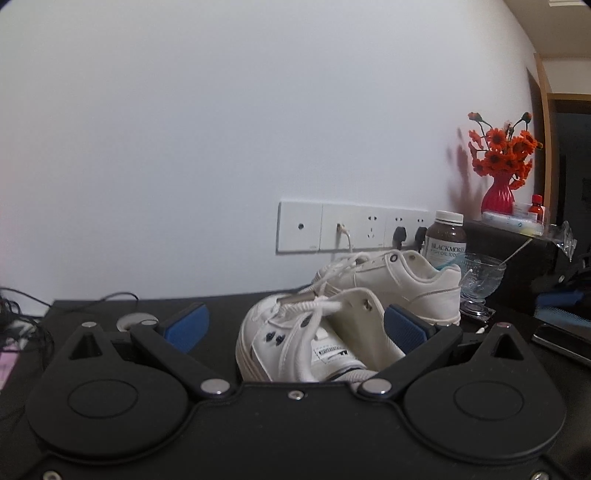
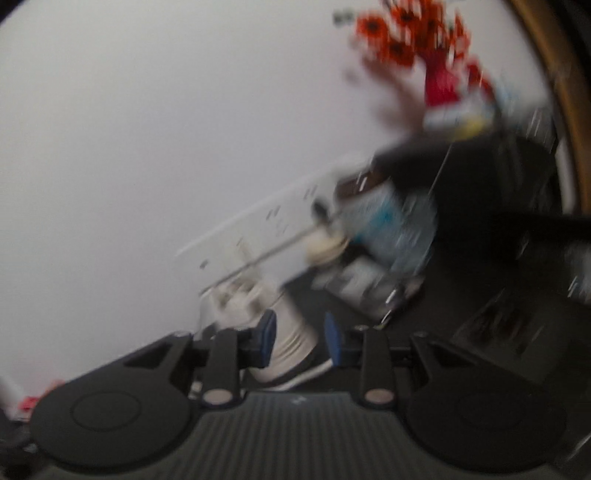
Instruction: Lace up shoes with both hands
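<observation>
Left gripper fingers wide — straddling near shoe; laces loose.

The whole view is tilted and smeared by blur, with the right gripper near the bottom, its blue-padded fingers standing a little apart and pressing on nothing. Just beyond and between them lies the ribbed white sole end of a shoe on the dark bench. Farther off, a white socket strip runs along the wall, a brown bottle stands right of it, and a red vase of orange flowers sits far right.
</observation>
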`<action>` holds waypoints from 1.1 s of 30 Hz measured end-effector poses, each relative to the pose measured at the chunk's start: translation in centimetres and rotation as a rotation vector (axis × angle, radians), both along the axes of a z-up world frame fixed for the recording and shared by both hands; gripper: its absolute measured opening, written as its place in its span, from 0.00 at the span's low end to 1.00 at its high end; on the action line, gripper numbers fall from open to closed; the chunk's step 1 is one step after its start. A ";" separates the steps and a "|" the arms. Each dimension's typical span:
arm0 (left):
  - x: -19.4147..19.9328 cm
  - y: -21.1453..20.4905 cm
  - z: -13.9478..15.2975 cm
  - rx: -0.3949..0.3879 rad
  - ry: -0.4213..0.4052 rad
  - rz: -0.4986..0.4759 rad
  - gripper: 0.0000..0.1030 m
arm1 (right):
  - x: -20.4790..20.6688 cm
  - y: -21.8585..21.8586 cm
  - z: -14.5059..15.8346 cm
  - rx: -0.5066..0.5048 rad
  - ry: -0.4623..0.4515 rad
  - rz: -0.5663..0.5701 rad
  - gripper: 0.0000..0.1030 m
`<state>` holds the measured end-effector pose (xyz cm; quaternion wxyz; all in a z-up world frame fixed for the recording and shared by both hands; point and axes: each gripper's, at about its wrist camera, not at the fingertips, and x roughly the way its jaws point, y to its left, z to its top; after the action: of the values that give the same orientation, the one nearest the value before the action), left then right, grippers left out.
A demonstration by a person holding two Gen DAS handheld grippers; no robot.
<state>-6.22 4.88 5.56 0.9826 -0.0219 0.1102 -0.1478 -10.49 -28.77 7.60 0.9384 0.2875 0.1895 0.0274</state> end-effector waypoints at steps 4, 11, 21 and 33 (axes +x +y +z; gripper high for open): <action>-0.2 0.5 0.1 -0.021 -0.024 0.036 1.00 | 2.9 3.0 -0.8 0.133 0.070 0.162 0.28; 0.4 2.0 0.0 -0.059 -0.023 0.097 1.00 | 10.8 10.4 0.8 0.008 0.025 0.280 0.34; 1.1 4.2 0.2 -0.154 0.021 0.133 1.00 | 14.1 13.7 -2.3 -0.182 0.223 0.496 0.34; 1.0 3.2 0.0 -0.094 0.004 0.118 1.00 | 15.5 15.5 -4.1 -0.331 0.181 0.267 0.22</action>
<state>-5.25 8.04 5.57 0.9873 -0.0745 0.1034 -0.0948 5.00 -13.24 3.52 0.9400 0.1033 0.3113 0.0942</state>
